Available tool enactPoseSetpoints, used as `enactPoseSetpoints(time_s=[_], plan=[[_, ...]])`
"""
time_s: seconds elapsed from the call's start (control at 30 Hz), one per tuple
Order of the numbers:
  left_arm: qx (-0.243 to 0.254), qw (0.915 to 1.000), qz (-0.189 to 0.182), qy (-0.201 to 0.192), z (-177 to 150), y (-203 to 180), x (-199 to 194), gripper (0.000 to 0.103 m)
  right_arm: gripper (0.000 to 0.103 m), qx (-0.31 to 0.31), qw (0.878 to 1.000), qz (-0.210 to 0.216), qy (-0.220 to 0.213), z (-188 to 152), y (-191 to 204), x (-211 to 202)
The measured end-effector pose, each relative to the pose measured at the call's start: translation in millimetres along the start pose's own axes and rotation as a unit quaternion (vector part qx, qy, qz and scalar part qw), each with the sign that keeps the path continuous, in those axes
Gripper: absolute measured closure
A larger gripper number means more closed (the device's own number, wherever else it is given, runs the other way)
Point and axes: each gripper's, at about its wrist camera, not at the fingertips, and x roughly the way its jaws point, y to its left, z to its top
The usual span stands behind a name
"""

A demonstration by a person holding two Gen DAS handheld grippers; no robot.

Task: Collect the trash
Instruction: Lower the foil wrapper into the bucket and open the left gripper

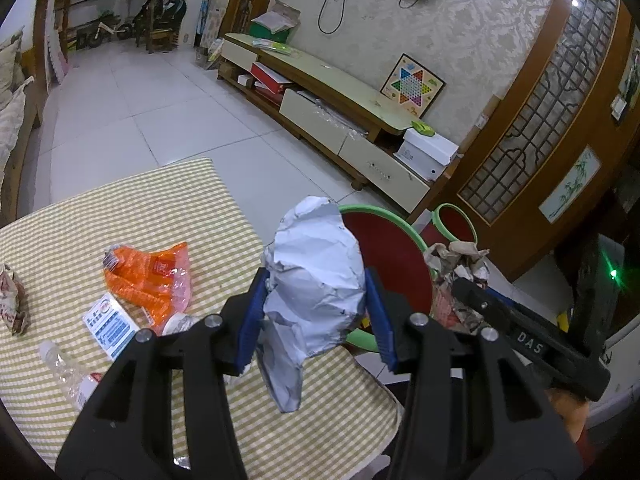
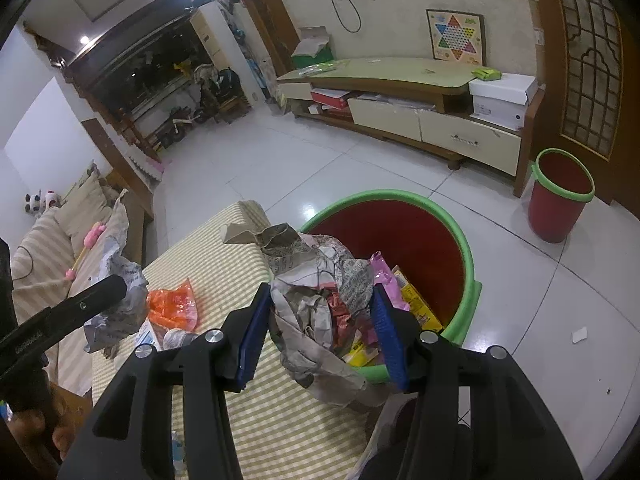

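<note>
Crumpled grey paper (image 1: 316,276) clamped in left gripper (image 1: 316,312), crumpled newspaper (image 2: 320,300) clamped in right gripper (image 2: 320,332), both beside red bin (image 2: 460,248)

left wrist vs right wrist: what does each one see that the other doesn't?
Left wrist only: the clear plastic bottle and a brown printed wrapper lying on the table, and the left gripper shut on the grey crumpled paper.

Right wrist only: trash already inside the near bin, including a yellow box, and the right gripper shut on the crumpled newspaper.

Both: orange wrapper, checked tablecloth, far bin.
</note>
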Motion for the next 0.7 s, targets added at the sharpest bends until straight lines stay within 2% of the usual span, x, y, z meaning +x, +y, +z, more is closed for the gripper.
enactPoseSetpoints(time_s=[0.3,0.43,0.7], plan=[[-0.011,0.9999,0.005,0.003,-14.8,11.9,-24.2,0.058,0.055,-0.02,1.0,0.0,0.012,-6.6,15.3,-1.5],[-0.023,0.9997,0.006,0.005,-15.8,20.4,-23.1,0.058,0.055,-0.028,0.999,0.005,0.015,-8.3,22.6,5.6],[-0.01,0.9999,0.009,0.007,-14.3,21.1,-23.0,0.058,0.055,-0.029,0.999,0.005,0.032,-14.1,23.1,23.3]])
